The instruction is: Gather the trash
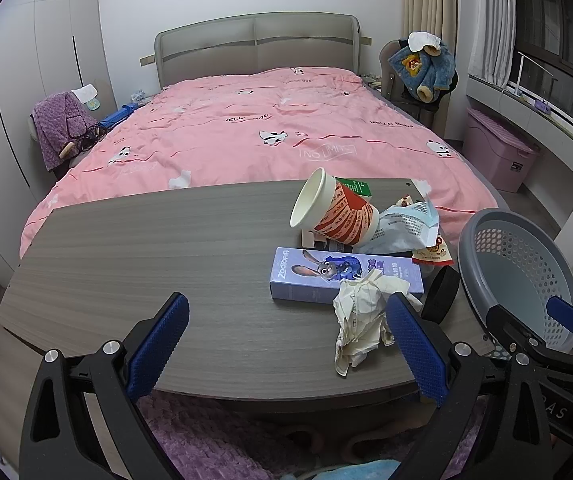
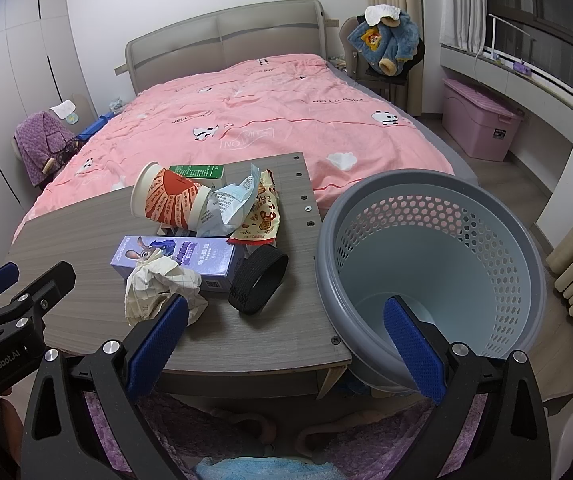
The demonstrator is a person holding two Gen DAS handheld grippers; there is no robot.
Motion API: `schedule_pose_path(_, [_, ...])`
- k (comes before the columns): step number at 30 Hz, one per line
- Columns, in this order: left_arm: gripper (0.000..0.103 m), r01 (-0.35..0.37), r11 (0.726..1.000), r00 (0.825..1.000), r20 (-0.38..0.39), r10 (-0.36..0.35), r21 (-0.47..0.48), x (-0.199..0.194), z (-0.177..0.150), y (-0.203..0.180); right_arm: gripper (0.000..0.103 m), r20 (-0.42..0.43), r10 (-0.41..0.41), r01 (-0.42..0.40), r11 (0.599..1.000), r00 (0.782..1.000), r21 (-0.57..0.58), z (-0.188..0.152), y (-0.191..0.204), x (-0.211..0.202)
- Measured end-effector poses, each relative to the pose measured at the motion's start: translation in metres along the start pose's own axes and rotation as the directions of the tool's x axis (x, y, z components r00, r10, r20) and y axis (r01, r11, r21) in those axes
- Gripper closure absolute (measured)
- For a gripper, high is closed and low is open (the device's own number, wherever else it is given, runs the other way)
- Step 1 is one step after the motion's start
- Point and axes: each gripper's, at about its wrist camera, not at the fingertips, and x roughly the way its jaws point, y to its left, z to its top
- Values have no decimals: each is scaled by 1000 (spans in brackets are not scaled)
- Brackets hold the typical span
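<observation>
Left gripper wide open, holds nothing; crumpled paper by its right finger, near desk front edge. Right gripper wide open, empty, straddling basket rim off desk's right edge.

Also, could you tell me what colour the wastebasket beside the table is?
Grey rim, pale blue-grey perforated walls on the wastebasket; the right wrist view shows it best.

Grey perforated basket, purple box
</observation>
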Motion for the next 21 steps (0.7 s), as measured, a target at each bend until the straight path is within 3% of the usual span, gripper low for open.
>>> schedule_pose_path(12, [8,0,1000,1000,-6,0,-2,1,-2,0,7,1,23,-23,1000,1000,9,2,0,0])
schedule_pose_path(21, [8,30,1000,997,-67,-30,-1,22,-19,4,7,10,9,-10,999,1000,44,1,-17,6])
